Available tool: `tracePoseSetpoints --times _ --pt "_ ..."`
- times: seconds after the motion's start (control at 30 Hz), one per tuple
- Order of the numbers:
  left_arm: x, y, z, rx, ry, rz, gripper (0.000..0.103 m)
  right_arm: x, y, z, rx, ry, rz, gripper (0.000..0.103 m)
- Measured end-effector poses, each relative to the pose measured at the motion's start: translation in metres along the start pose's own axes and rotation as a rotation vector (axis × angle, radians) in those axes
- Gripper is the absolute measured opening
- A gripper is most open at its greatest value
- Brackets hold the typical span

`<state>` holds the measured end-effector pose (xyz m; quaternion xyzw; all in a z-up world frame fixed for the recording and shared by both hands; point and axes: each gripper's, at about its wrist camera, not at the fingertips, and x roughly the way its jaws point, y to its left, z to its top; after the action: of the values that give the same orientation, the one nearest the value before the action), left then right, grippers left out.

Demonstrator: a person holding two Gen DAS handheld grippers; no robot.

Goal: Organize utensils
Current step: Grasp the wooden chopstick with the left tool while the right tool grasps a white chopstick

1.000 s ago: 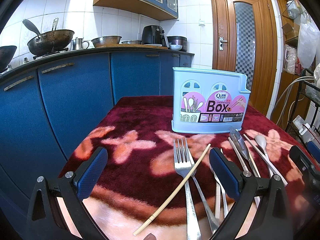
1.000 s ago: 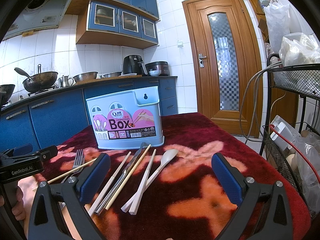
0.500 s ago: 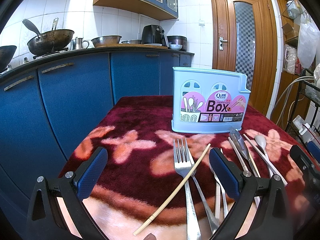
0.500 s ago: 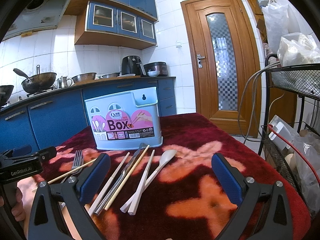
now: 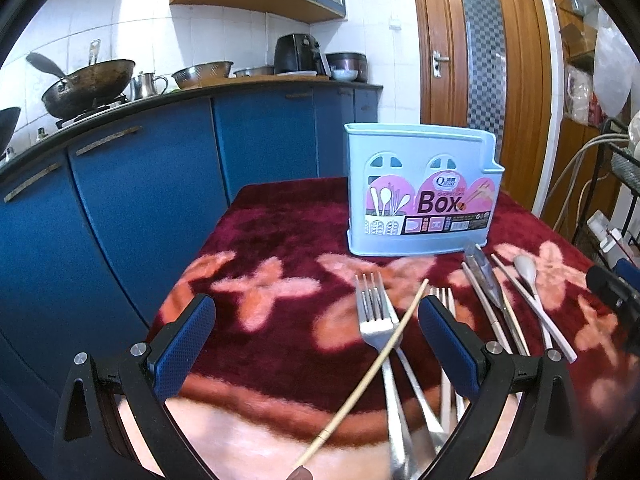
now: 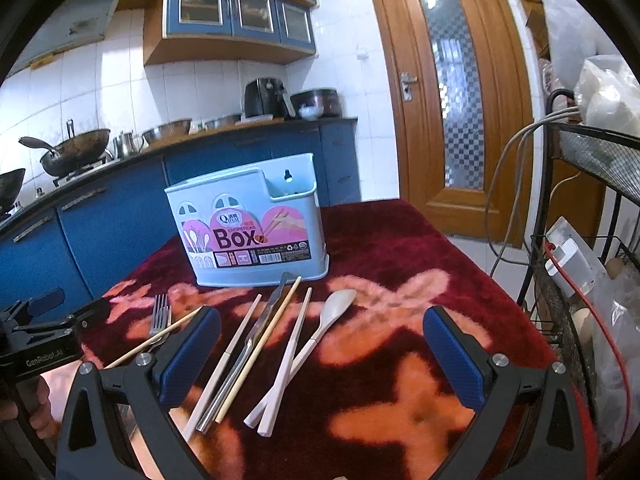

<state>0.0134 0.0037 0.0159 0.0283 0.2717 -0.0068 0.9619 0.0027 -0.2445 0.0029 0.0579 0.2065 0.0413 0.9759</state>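
A light blue utensil box (image 5: 422, 196) stands upright on the red flowered cloth; it also shows in the right wrist view (image 6: 248, 232). In front of it lie two forks (image 5: 378, 332), a wooden chopstick (image 5: 372, 372), a knife (image 6: 256, 340), pale chopsticks (image 6: 288, 356) and a white spoon (image 6: 336, 308). My left gripper (image 5: 316, 352) is open and empty above the forks and chopstick. My right gripper (image 6: 320, 356) is open and empty above the knife, chopsticks and spoon.
Blue kitchen cabinets (image 5: 140, 208) run along the left and back, with a wok (image 5: 88, 88) on the counter. A wooden door (image 6: 452, 92) is behind. A wire rack (image 6: 592, 280) with cables stands at the table's right edge.
The right gripper has moved slightly forward and tilted down toward the utensils. The left gripper has barely moved. Both stay open.
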Motion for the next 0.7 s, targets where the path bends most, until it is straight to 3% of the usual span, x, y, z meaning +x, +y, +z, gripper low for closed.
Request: tracePoseSetpoints --times 0.33,0.47,0.7 --pt "0.021 0.018 0.026 0.061 0.16 -0.073 0.102 0.033 -0.016 0.022 0.091 0.26 0.039 0.103" --pt "0.031 0.019 0.026 0.068 0.23 -0.12 0.101 0.047 -0.016 0.026 0.083 0.346 0.044 0.094" --pt "0.046 0.005 0.017 0.085 0.331 -0.194 0.089 0.077 -0.012 0.023 0.07 0.501 0.072 0.072"
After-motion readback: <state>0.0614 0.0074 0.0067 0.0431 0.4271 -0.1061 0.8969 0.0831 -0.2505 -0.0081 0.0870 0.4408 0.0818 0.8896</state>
